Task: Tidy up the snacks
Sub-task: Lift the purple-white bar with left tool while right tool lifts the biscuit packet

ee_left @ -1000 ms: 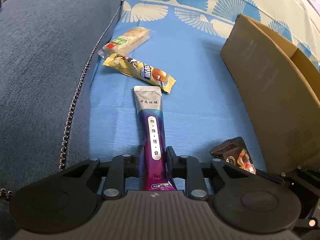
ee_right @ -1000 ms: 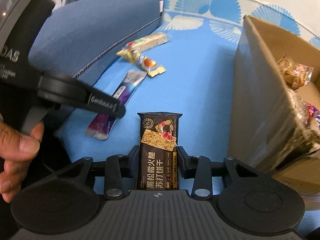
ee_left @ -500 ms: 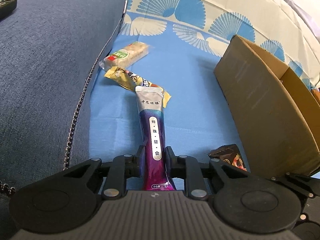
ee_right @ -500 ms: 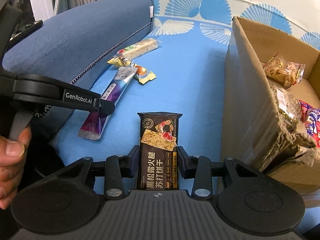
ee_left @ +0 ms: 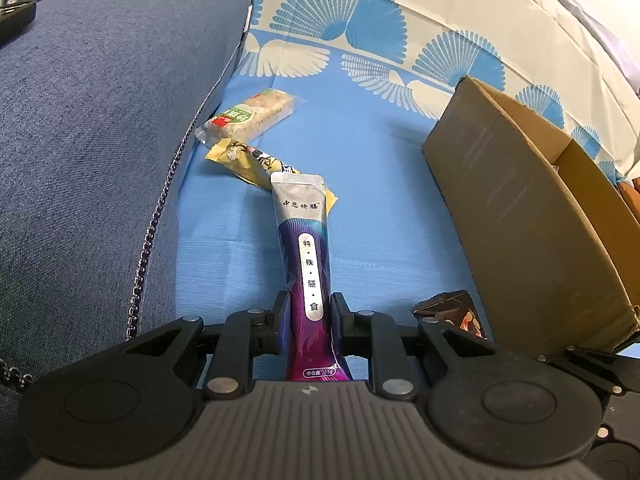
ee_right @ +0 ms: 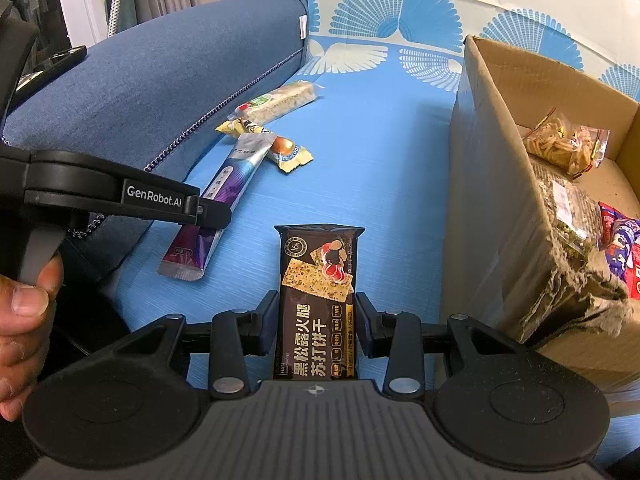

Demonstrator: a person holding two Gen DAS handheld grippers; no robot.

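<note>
Left gripper [ee_left: 309,322]: clamped on a slim purple-and-silver sachet [ee_left: 305,256], gripped near its lower end. The sachet rose up the centre of the left wrist frame, silver crimped top, white label strip with dark characters, clear of the blue sheet [ee_left: 380,208].

Right gripper [ee_right: 316,320]: closed on a dark brown cracker packet [ee_right: 318,280], centre of the right wrist frame. The packet was flat and rectangular, printed with a seeded cracker, red ham and large yellow characters.

Beyond, upper-left centre: a yellow wrapped bar [ee_left: 248,158] and a clear-wrapped pale bar with green-red label [ee_left: 252,118], lying beside the blue cushion [ee_left: 100,140].

Right of frame: cardboard box [ee_right: 492,184], open-topped, holding bagged snacks [ee_right: 564,144]. A person's hand [ee_right: 20,320] showed at lower left.
</note>
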